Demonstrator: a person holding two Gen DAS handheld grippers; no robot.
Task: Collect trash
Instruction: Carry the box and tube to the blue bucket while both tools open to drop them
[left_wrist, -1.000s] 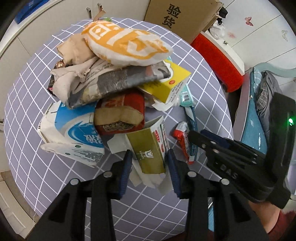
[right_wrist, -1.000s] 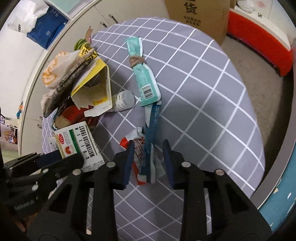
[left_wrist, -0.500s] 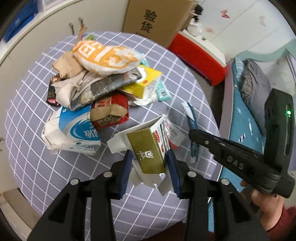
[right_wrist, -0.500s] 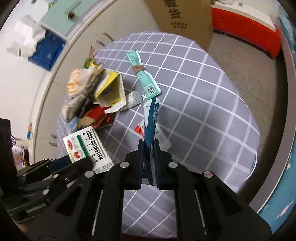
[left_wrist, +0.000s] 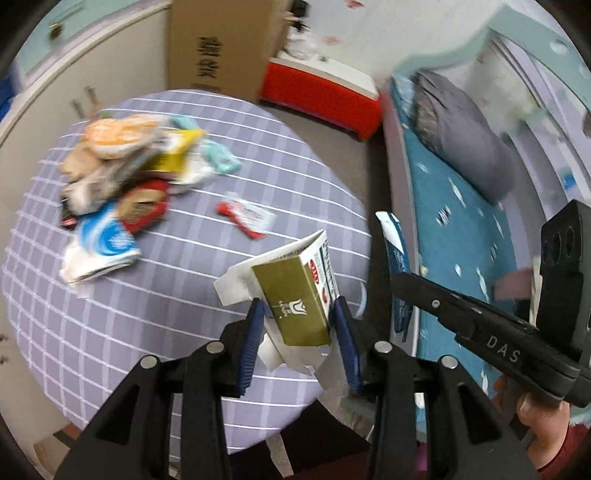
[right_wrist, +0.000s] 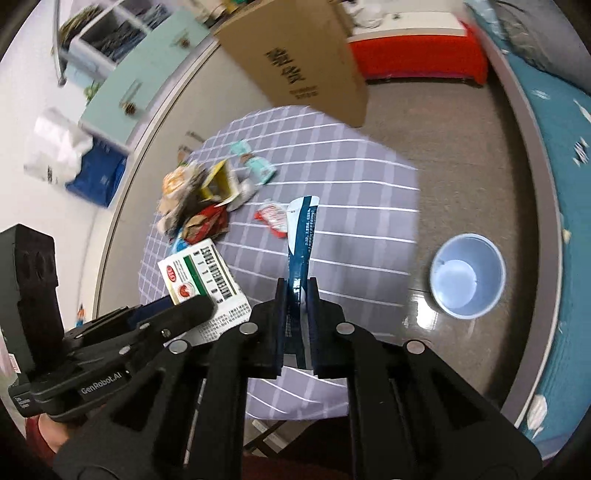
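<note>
My left gripper (left_wrist: 300, 317) is shut on a gold and white cardboard box (left_wrist: 295, 295) and holds it above the near edge of the round table (left_wrist: 110, 325). The box also shows in the right wrist view (right_wrist: 201, 273). My right gripper (right_wrist: 297, 291) is shut on a long blue wrapper (right_wrist: 300, 240), held upright; the wrapper also shows in the left wrist view (left_wrist: 395, 254). A heap of trash (left_wrist: 122, 177) lies on the far left of the table. A red and white wrapper (left_wrist: 245, 218) lies alone mid-table.
A light blue bin (right_wrist: 467, 275) stands on the floor right of the table. A large cardboard box (right_wrist: 299, 62) and a red box (left_wrist: 321, 96) stand beyond the table. A bed with a teal cover (left_wrist: 461, 221) runs along the right.
Both grippers have lifted and pulled back from the table with their items. The blue wrapper has come off the table. The views are now higher and blurred by motion, and the blue bin has come into view.
</note>
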